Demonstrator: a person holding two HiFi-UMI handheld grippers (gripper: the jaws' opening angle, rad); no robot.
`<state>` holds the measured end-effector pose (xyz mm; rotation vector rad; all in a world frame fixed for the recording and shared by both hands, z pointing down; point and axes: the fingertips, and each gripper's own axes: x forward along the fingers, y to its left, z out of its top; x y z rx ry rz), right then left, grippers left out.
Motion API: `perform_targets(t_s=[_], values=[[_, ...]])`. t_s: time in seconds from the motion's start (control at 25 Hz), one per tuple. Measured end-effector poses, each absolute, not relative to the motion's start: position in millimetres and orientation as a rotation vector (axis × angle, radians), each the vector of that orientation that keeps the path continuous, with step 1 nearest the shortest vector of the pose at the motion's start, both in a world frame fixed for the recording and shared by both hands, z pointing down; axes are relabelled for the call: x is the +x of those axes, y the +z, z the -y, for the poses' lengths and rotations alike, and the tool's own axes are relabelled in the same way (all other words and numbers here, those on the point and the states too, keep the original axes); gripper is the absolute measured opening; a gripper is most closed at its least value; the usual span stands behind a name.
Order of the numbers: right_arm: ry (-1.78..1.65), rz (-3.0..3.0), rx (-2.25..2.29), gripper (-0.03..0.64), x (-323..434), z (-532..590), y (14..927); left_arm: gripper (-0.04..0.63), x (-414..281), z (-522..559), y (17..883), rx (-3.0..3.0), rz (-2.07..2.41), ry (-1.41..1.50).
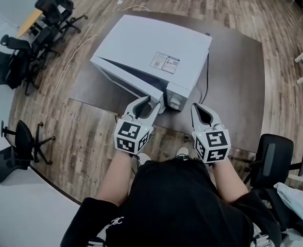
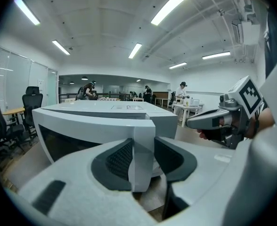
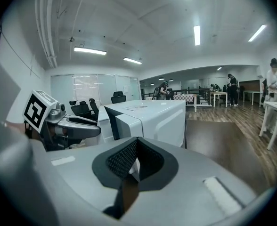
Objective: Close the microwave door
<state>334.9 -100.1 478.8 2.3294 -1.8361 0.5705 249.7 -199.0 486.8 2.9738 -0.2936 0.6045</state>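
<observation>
A white microwave (image 1: 156, 48) stands on a dark table (image 1: 234, 71), its dark-glass door (image 1: 123, 78) facing lower left and standing slightly ajar. My left gripper (image 1: 152, 103) is closed over the door's free edge (image 2: 143, 149), which sits upright between the two pads in the left gripper view. My right gripper (image 1: 197, 107) hovers just right of the control panel (image 1: 176, 95) and touches nothing. Its pads meet at the tips (image 3: 134, 153) with nothing between them. The microwave's inside is hidden.
Black office chairs (image 1: 51, 12) stand at the far left, and another chair (image 1: 275, 156) is close at my right. A black cord (image 1: 206, 78) runs down the microwave's right side. White tables and people (image 2: 182, 91) are far across the room.
</observation>
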Motion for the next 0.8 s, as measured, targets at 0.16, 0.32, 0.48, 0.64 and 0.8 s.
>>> perform_targets(t_s=[0.16, 0.32, 0.48, 0.64, 0.8], values=[[0.572, 1.818, 2.35, 0.009, 342, 97, 478, 0.158, 257, 201, 487, 2.972, 0.294, 0.6], [0.568, 1.81, 2.361, 0.009, 346, 96, 478, 0.158, 263, 202, 487, 2.97, 0.305, 0.594], [0.569, 1.81, 2.357, 0.009, 348, 97, 478, 0.158, 268, 204, 486, 2.967, 0.314, 0.59], [0.569, 1.807, 2.361, 0.009, 351, 97, 479, 0.158, 271, 205, 486, 2.965, 0.312, 0.584], [0.573, 1.802, 2.363, 0.009, 355, 97, 480, 0.158, 272, 205, 486, 2.968, 0.305, 0.572]])
